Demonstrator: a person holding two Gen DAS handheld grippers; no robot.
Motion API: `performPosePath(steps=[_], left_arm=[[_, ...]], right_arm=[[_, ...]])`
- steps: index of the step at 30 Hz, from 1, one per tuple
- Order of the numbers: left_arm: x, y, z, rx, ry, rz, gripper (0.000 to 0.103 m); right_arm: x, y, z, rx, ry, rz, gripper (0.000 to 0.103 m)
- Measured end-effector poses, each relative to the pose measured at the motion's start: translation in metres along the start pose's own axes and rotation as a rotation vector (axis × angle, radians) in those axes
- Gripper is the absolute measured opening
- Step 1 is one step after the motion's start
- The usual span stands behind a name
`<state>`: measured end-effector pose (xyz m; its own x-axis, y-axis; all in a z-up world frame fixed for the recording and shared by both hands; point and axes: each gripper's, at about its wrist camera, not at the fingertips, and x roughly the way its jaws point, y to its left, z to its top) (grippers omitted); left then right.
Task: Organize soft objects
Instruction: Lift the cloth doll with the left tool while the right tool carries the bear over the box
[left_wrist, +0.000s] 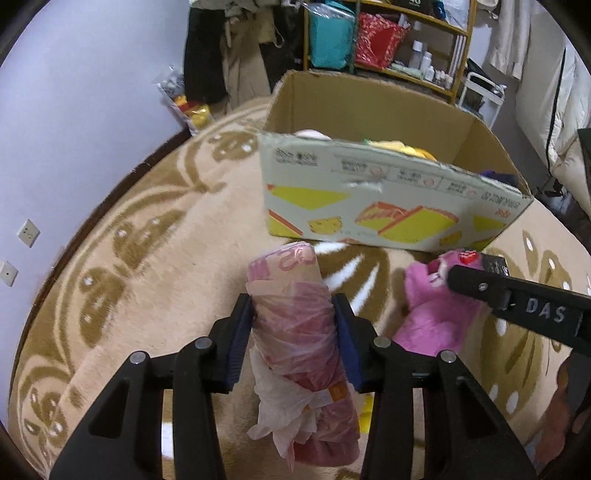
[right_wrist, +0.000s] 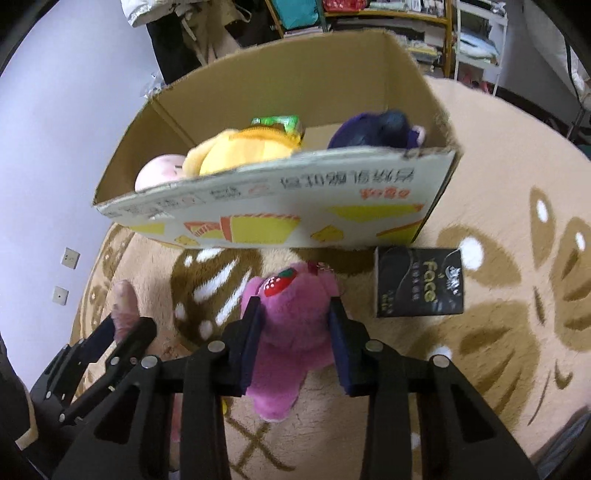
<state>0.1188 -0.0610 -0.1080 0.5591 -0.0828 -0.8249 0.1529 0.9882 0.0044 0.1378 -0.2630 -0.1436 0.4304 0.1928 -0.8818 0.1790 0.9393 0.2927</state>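
From the left wrist, the left gripper is clamping a pink plastic-wrapped roll above the rug, near the cardboard box. The box's contents are mostly hiding here.

From the right wrist, the right gripper is squeezing a pink plush toy. Only this view is showing the yellow plush, a purple one and, perhaps tissues, a black pack.

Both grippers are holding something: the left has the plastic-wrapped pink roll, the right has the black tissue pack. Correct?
Not quite. The left gripper does hold the plastic-wrapped pink roll, but the right gripper is shut on the pink plush toy. The right wrist view shows the black tissue pack lying untouched on the rug.
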Motion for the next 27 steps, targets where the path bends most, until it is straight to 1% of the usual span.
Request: performPosePath(steps=[3, 7, 12, 13, 14, 15, 18, 21, 24, 27], left_arm=[[-0.003, 0.009, 0.003, -0.021, -0.034, 0.042, 0.038], [-0.011, 0.013, 0.004, -0.029, -0.068, 0.070, 0.034], [-0.028, 0.011, 0.004, 0.008, -0.138, 0.105, 0.028], [-0.031, 0.009, 0.005, 0.021, -0.149, 0.102, 0.023], [-0.032, 0.008, 0.005, 0.026, -0.151, 0.098, 0.020], [-0.033, 0.007, 0.005, 0.027, -0.153, 0.098, 0.019], [-0.034, 0.008, 0.003, 0.027, -0.156, 0.104, 0.018], [-0.036, 0.012, 0.004, 0.006, -0.162, 0.083, 0.017], [-0.041, 0.015, 0.003, -0.007, -0.178, 0.069, 0.016], [-0.048, 0.014, 0.001, 0.002, -0.198, 0.077, 0.016]], right_arm=[[-0.012, 0.001, 0.003, -0.006, -0.032, 0.011, 0.037], [-0.031, 0.004, 0.009, -0.058, -0.099, -0.008, 0.037], [-0.048, 0.006, 0.009, -0.066, -0.136, 0.001, 0.036], [-0.050, 0.007, 0.009, -0.069, -0.143, 0.002, 0.036], [-0.053, 0.008, 0.007, -0.071, -0.152, 0.003, 0.036], [-0.056, 0.010, 0.006, -0.075, -0.163, 0.002, 0.036], [-0.066, 0.018, 0.005, -0.092, -0.203, -0.005, 0.036], [-0.079, 0.021, 0.003, -0.107, -0.245, -0.019, 0.036], [-0.090, 0.019, 0.003, -0.101, -0.282, -0.008, 0.036], [-0.101, 0.017, 0.005, -0.097, -0.320, 0.005, 0.036]])
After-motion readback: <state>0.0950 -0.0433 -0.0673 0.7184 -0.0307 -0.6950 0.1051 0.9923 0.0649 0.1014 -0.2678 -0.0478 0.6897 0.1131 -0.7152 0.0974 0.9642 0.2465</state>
